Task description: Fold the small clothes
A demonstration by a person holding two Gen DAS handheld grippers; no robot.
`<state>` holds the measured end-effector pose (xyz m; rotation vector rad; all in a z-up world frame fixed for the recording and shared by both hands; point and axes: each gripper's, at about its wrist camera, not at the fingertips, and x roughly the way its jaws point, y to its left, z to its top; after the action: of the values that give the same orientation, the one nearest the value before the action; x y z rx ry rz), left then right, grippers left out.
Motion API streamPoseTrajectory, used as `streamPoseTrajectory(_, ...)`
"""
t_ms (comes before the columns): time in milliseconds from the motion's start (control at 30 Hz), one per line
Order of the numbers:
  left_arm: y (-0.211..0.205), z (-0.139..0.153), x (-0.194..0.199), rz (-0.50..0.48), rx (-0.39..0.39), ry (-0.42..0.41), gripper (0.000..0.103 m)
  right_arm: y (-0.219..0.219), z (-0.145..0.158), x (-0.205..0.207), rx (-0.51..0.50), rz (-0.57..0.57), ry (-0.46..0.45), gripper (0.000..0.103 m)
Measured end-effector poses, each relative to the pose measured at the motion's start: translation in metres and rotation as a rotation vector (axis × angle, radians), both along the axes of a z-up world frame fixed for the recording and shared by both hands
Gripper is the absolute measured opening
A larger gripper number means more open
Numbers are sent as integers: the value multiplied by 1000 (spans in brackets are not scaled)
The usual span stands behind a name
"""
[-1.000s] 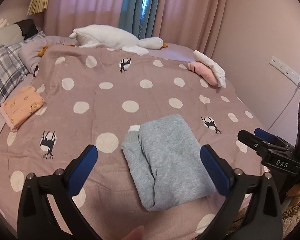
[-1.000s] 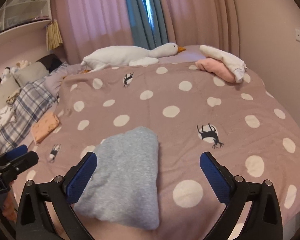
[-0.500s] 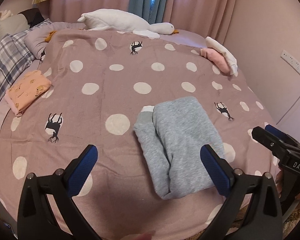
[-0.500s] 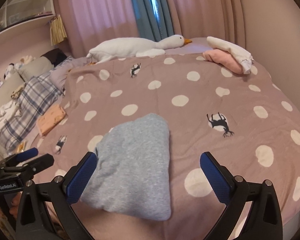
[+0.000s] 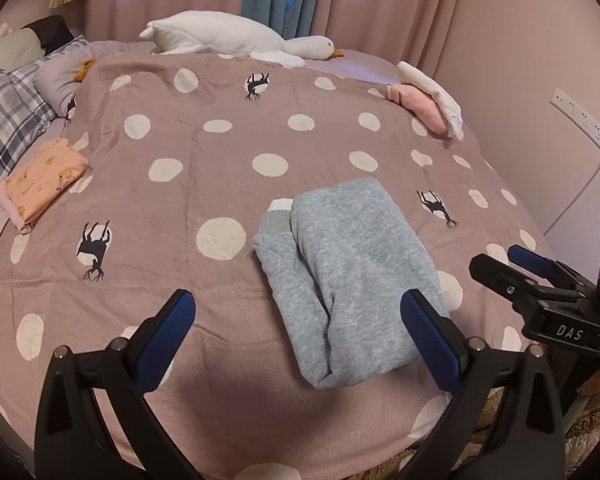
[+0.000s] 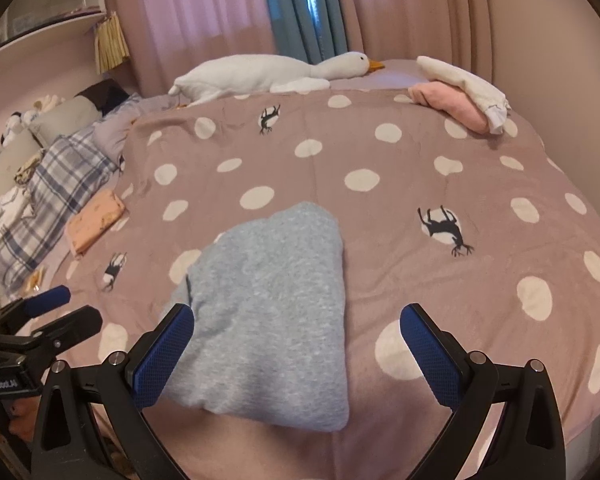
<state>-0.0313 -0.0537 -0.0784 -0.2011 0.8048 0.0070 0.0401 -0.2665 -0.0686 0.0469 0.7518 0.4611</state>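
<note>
Both tools (image 5: 296, 320) (image 6: 296, 332) higher, farther back from grey garment (image 5: 348, 276)

The blanket (image 5: 228, 148) is mauve with white polka dots and black deer silhouettes. The folded garment (image 5: 352, 280), centre frame, is heather grey. The folded cloth (image 5: 40, 180), left edge, is peach with small prints. The plush goose (image 5: 236, 38), top centre, is white with an orange beak. The gripper pads (image 5: 168, 336) are blue.

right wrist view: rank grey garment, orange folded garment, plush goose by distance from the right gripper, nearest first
From the right gripper:
1. Grey garment, directly ahead, under its left finger.
2. Orange folded garment, far left on the bed edge.
3. Plush goose, at the far edge by the curtains.
</note>
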Motion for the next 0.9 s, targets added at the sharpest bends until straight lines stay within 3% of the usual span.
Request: streamPoseTrajectory(900,0,-5,1,-21,-11,13,103,0,1,0,-9,-2,7,102)
